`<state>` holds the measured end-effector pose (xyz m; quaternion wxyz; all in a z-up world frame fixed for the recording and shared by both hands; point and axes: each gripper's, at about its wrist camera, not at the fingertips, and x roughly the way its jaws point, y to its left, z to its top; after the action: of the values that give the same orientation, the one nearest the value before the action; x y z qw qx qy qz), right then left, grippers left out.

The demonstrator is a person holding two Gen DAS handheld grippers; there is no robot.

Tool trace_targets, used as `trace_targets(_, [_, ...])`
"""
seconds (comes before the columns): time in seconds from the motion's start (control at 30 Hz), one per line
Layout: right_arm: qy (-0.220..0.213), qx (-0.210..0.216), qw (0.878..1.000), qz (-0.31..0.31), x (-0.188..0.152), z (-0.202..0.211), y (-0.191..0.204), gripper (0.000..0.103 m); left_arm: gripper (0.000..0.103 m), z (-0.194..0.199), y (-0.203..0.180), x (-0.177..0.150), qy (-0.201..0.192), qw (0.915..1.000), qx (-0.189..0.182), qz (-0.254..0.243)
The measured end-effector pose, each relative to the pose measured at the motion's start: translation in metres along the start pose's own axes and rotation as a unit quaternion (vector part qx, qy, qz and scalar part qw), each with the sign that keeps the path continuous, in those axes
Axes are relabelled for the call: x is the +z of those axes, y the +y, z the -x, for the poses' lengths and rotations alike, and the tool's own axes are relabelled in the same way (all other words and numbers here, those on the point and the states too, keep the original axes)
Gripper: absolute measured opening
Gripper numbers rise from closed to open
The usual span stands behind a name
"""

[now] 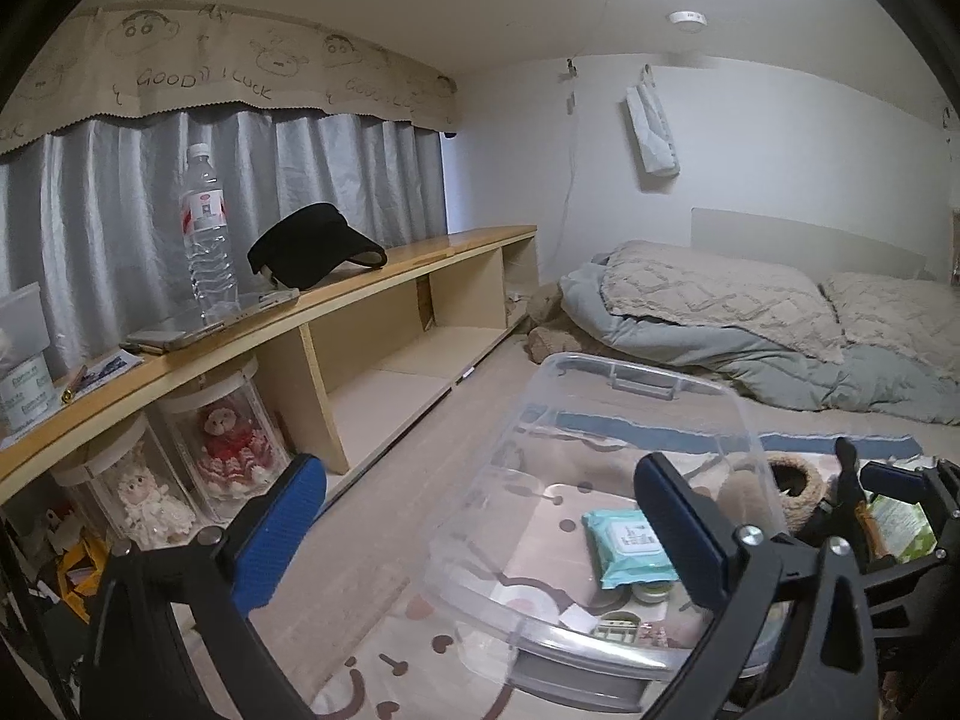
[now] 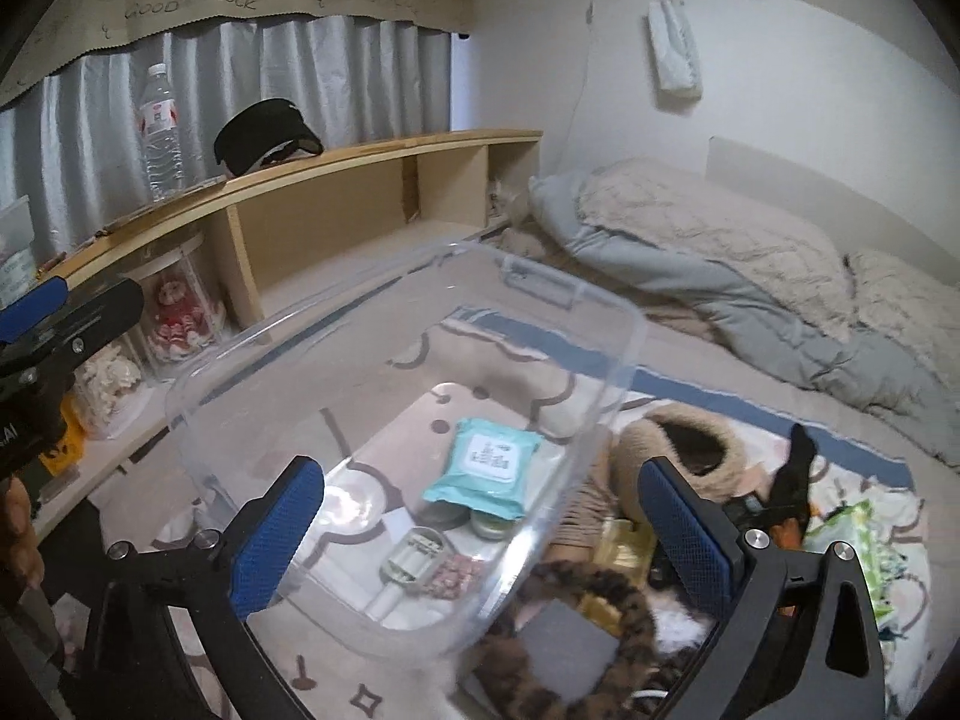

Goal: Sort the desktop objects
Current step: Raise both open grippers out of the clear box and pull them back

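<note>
A clear plastic bin point(image 2: 198, 420) stands on the patterned blanket. In it lie a teal wipes pack point(image 2: 483, 468), two round tins, a grey-green clip point(image 2: 414, 558) and a small pink item point(image 2: 453, 576). My right gripper point(image 2: 480, 540) hovers open over the bin's near corner, with nothing pressed between its blue pads. Just outside the bin lie a leopard-print band point(image 2: 600, 618), a grey card point(image 2: 564, 648), a furry brown hat point(image 2: 678, 444) and a green packet point(image 2: 852, 534). My left gripper point(image 1: 480, 540) is open to the bin's left, holding nothing. The bin point(image 1: 480, 480) also shows there.
A wooden shelf point(image 1: 372, 264) along the curtain carries a water bottle point(image 1: 207, 228), a black visor point(image 1: 312, 246) and phones; dolls in clear jars point(image 1: 228, 450) stand beneath it. Folded bedding point(image 1: 750, 312) lies beyond the bin. A hand point(image 2: 18, 540) is at the left edge.
</note>
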<state>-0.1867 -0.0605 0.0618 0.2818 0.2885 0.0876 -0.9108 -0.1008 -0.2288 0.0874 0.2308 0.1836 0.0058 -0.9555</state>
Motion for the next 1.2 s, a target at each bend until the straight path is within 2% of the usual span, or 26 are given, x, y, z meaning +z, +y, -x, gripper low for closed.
trace_targets(0.17, [-0.015, -0.020, 1.000, 0.000, -0.005, 0.018, -0.016, 0.103, 0.103, 0.012, -0.007, 0.002, -0.006, 0.9997, -0.021, 0.010])
trace_targets(0.53, [-0.067, -0.063, 0.996, -0.023, -0.018, 0.075, -0.060, 0.103, 0.103, 0.041, -0.036, 0.005, -0.025, 0.9980, -0.058, -0.005])
trace_targets(0.9, [-0.108, -0.110, 0.987, -0.053, -0.051, 0.135, -0.117, 0.103, 0.103, 0.050, -0.055, 0.002, -0.027, 0.9944, -0.103, -0.003])
trace_targets(1.2, [-0.127, -0.154, 0.977, -0.079, -0.083, 0.169, -0.164, 0.103, 0.103, 0.053, -0.071, -0.003, -0.028, 0.9919, -0.124, -0.010])
